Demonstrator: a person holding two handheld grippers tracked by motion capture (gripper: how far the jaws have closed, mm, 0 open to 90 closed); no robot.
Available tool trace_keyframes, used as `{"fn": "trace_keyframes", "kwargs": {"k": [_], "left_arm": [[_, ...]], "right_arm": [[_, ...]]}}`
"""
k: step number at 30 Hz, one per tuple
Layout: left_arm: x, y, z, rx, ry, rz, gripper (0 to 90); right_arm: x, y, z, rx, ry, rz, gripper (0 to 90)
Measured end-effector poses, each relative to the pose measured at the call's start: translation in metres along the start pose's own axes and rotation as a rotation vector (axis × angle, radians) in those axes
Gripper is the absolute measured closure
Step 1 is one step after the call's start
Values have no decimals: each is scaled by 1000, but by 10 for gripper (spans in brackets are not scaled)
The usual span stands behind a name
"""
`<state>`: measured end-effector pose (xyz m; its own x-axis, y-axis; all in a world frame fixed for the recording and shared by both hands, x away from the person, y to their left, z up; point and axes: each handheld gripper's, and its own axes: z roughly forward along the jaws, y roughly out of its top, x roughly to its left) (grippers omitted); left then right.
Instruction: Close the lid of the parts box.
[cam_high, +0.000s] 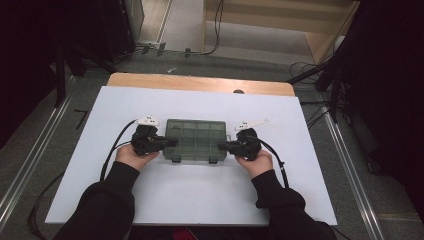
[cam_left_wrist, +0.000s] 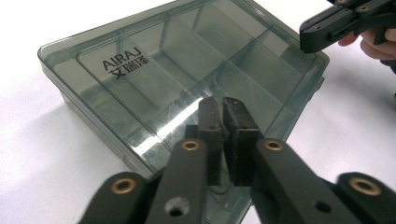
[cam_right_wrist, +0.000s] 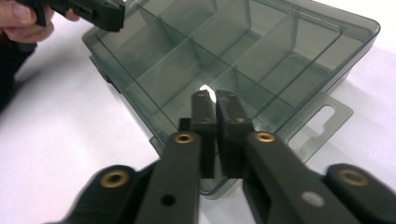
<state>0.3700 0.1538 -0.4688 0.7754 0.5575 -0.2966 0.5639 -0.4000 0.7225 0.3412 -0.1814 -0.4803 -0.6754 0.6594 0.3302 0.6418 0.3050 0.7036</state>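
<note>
Item: smoked translucent compartment box (cam_high: 196, 140), lid closed, flat at centre of white counter (cam_high: 190, 195). Lid lettering "AIRAJ" (cam_left_wrist: 121, 57) readable in left gripper view; compartment contents hard to make out through tinted lid. Hang tab (cam_right_wrist: 322, 122) at box's 4 o'clock edge in right gripper view.

Left hand-held gripper (cam_high: 172, 142): at box's 9 o'clock end, jaws nearly pressed together, thin slit between pads, pinching nothing.

Right hand-held gripper (cam_high: 222, 146): at box's 3 o'clock end, jaws likewise almost together, nothing between.

Contact between tips and lid: cannot tell. Box near corners cut off behind jaws.
</note>
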Motion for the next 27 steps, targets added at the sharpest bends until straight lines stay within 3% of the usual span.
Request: {"fn": "trace_keyframes", "kwargs": {"k": [2, 6, 12, 22, 27], "left_arm": [[-1, 1, -3, -13, -28, -27, 804], [-6, 4, -10, -31, -27, -10, 737], [-12, 5, -17, -41, -41, -24, 605], [-25, -2, -16, -36, -36, 24, 410], [-30, -7, -18, -34, -22, 50, 389]], "right_arm": [[-1, 1, -3, -1, -6, 5, 819], [0, 3, -12, -36, -10, 3, 731], [5, 0, -21, -28, -29, -16, 605], [10, -7, -32, -51, -13, -30, 492], [15, -13, -33, -52, -24, -58, 436]]}}
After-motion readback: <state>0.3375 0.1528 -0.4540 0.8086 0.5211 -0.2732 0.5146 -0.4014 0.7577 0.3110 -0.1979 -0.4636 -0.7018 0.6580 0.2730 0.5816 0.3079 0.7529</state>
